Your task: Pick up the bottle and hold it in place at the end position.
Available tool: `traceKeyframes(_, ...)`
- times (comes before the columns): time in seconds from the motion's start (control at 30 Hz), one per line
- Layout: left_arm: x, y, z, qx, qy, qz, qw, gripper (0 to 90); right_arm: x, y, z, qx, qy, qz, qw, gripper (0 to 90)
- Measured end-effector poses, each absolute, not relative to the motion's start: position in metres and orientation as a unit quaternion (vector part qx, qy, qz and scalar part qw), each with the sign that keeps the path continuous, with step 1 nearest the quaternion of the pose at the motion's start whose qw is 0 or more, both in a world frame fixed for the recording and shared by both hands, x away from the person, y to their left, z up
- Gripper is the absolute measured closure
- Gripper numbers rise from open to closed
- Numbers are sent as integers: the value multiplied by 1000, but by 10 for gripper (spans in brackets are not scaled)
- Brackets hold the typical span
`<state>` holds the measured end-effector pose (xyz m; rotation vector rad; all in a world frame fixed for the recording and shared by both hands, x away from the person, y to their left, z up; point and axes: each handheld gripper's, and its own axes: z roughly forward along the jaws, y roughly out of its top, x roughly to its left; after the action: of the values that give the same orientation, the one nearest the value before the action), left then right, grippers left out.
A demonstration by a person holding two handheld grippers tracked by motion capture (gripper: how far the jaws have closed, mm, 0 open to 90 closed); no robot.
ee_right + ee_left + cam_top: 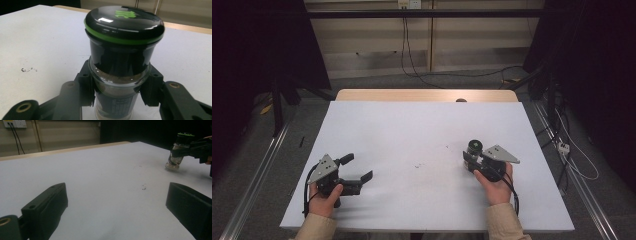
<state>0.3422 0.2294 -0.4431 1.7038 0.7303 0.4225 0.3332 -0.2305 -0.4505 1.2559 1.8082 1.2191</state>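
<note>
High view: white table [422, 130] takes up most of the scene, wooden edge along the far side, grey floor and a metal rail on each side. Cables [412, 60] run down the far wall to the floor.

Left gripper [357, 170] sits near-left on the table, held by left hand [324, 197]. Jaws are spread wide with nothing between them; left gripper view shows bare table across the gap.

Right gripper [472, 156] is near-right, held by right hand [496, 185], grey plate on top. Its jaws are clamped on a jar [474, 147]. Right gripper view: jar [122, 62] is upright, glass body, black cap with a green ring and green logo, brownish powder inside, dark label low down. Jaws pinch the glass body below the cap, one on each side.

Left gripper view: jar [178, 151] looks slightly tilted, base on or just above the table, can't tell which.

Small dark specks [418, 165] on the table between the two grippers, nearer the middle.
</note>
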Motion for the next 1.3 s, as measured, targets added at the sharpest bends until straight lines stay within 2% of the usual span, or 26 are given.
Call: traceKeyframes(1.3, 342, 229, -443, 730, 311, 179, 581, 38, 361, -194, -441, 443, 712, 469, 277, 538)
